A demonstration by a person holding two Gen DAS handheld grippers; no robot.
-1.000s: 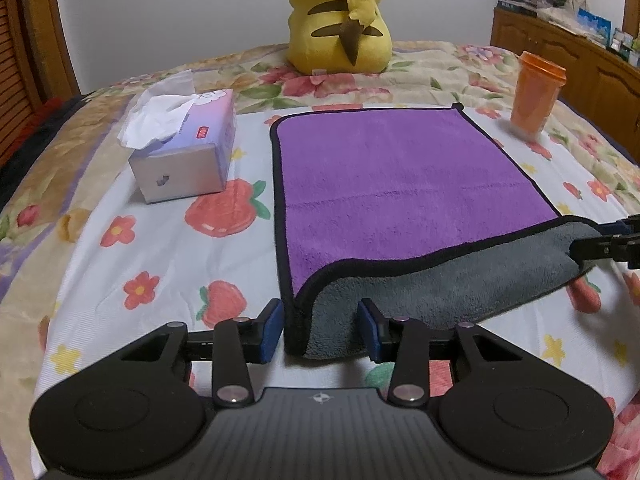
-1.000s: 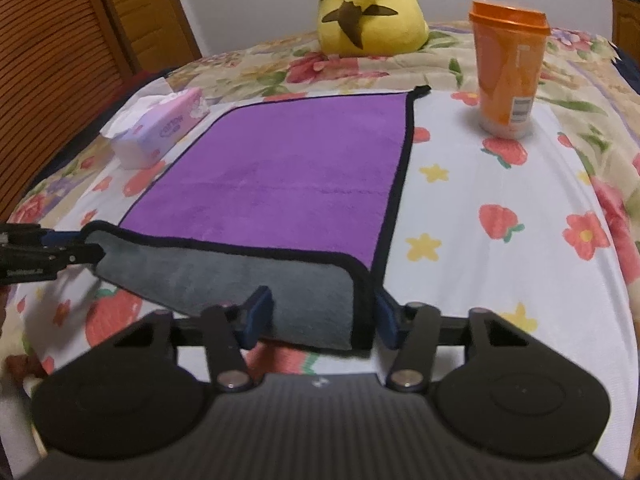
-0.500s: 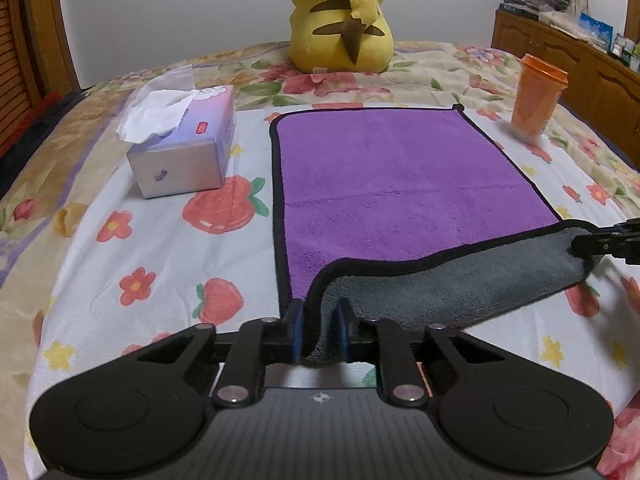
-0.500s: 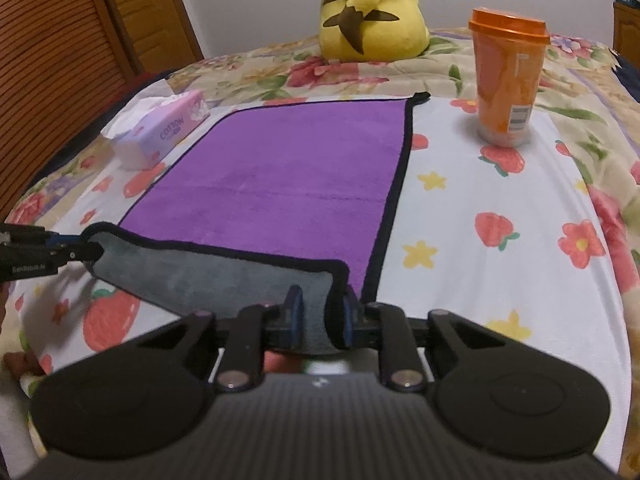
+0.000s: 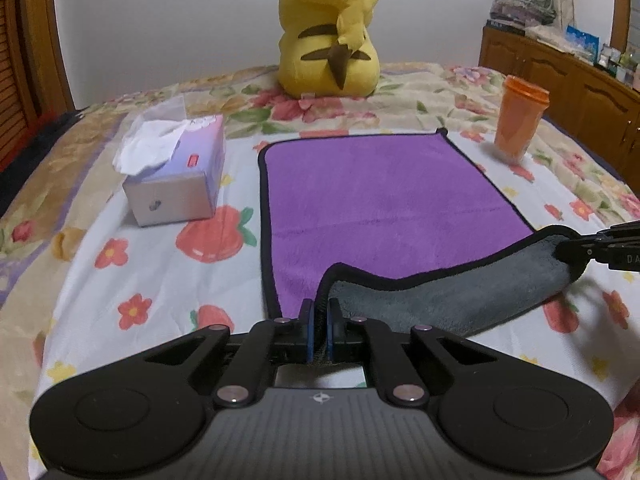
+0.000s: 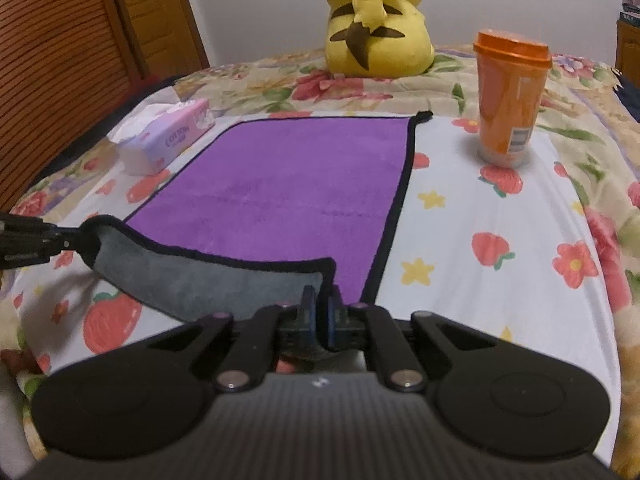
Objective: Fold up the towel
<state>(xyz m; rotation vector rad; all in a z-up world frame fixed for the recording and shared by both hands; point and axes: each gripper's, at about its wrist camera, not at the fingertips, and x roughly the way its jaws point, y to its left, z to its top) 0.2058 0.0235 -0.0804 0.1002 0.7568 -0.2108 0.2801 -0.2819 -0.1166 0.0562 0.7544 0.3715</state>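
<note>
A purple towel [image 5: 380,204] with black trim and a grey underside lies flat on the flowered bed sheet [image 5: 132,280]; it also shows in the right wrist view [image 6: 288,184]. Its near edge is lifted and turned over, grey side up. My left gripper [image 5: 319,314] is shut on the near left corner. My right gripper [image 6: 320,306] is shut on the near right corner. Each gripper shows at the other view's edge, the right one [image 5: 600,246] and the left one [image 6: 36,238], holding the raised edge between them.
A tissue box [image 5: 176,176] stands left of the towel. An orange lidded cup [image 6: 510,98] stands to its right. A yellow plush toy [image 5: 330,40] sits beyond the far edge. A wooden cabinet [image 5: 560,76] is at the right, wooden doors [image 6: 60,60] at the left.
Both grippers closed on the towel's near corners and have raised the near edge a little off the bed. The cameras sit higher than before.
</note>
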